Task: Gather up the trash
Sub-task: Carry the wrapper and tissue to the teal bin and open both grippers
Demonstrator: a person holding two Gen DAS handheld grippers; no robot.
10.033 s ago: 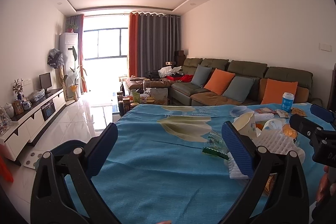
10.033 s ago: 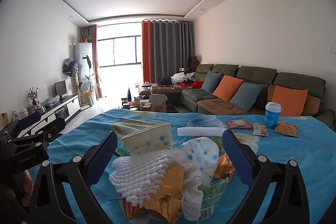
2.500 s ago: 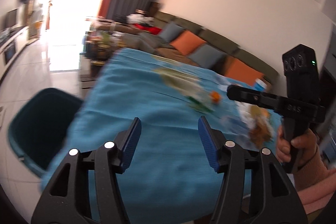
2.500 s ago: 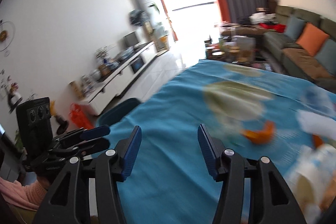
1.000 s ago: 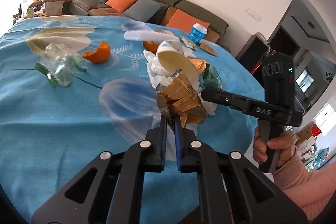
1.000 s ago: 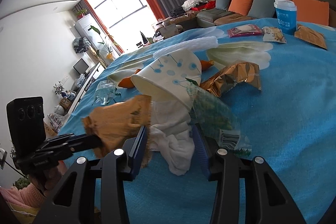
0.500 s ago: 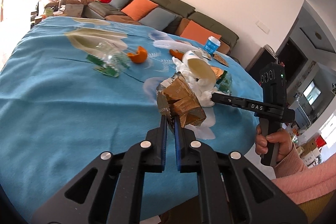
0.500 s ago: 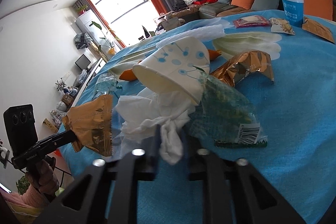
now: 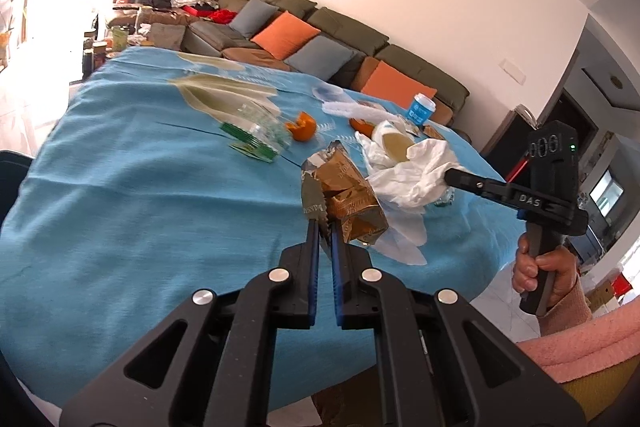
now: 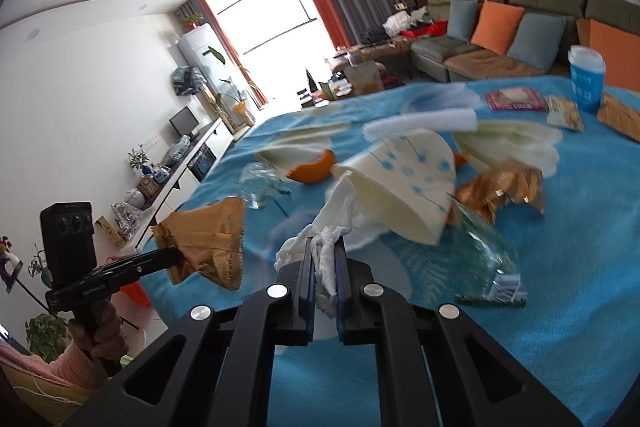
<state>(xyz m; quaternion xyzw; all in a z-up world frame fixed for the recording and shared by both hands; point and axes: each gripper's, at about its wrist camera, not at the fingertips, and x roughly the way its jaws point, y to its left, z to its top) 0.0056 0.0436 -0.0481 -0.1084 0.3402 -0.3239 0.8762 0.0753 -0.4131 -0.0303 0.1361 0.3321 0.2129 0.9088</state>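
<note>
Both tongs [image 9: 325,227] [image 10: 323,247] clamp trash: left, upright gold wrapper [image 9: 344,197]; right, drooping tissue [image 10: 326,259].

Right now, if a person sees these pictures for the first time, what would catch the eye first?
Probably the two catches: the left hand-held gripper is shut on a crumpled gold snack wrapper, and the right hand-held gripper is shut on a white tissue, both near the front edge of the bright blue tablecloth. Behind them lie a tipped paper cup and orange peel.
</note>
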